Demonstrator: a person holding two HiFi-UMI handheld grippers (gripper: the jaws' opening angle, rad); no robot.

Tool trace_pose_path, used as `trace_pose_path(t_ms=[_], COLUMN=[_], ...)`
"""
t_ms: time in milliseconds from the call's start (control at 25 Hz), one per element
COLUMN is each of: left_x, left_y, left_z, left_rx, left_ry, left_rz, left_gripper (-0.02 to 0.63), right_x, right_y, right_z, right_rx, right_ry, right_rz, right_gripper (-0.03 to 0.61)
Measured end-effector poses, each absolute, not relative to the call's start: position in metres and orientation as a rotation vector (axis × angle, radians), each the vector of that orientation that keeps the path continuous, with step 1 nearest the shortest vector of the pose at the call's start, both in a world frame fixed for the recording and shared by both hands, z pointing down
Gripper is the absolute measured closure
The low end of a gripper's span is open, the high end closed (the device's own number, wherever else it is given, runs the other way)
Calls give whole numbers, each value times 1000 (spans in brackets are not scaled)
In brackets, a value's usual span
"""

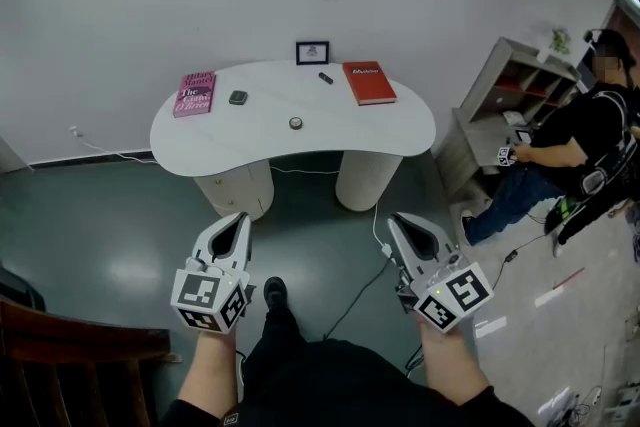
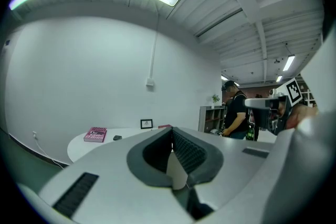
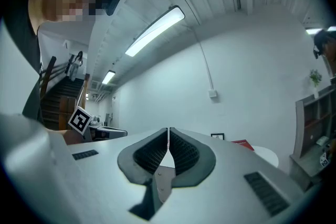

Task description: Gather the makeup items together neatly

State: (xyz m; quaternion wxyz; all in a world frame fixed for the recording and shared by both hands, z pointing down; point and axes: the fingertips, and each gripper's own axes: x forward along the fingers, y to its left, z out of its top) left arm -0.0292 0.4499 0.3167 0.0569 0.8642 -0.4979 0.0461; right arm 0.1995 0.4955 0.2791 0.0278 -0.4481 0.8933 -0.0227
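Three small makeup items lie apart on the white curved table (image 1: 400, 130): a dark square compact (image 1: 238, 97) near the left, a small round jar (image 1: 295, 123) in the middle, and a short dark tube (image 1: 326, 78) toward the back. My left gripper (image 1: 240, 216) and right gripper (image 1: 391, 218) hang over the floor well in front of the table, both shut with nothing between their jaws. From the left gripper view the compact (image 2: 117, 137) shows far off beyond the shut jaws.
A pink book (image 1: 194, 93) lies at the table's left end and a red book (image 1: 368, 82) at its right. A small picture frame (image 1: 312, 52) stands at the back edge. A person (image 1: 560, 150) sits by a grey shelf (image 1: 505, 85) to the right. Cables run across the floor.
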Motion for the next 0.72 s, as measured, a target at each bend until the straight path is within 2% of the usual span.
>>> trace_pose_path(t_ms=[720], left_x=[-140], left_y=[204], left_z=[313], left_rx=[2640], left_ry=[-1433], left_rz=[182], left_gripper=[600], right_x=[67], right_y=[245], right_z=[270], right_rx=[-1365], right_ry=[2767], right_rz=[-144], right_gripper=[541])
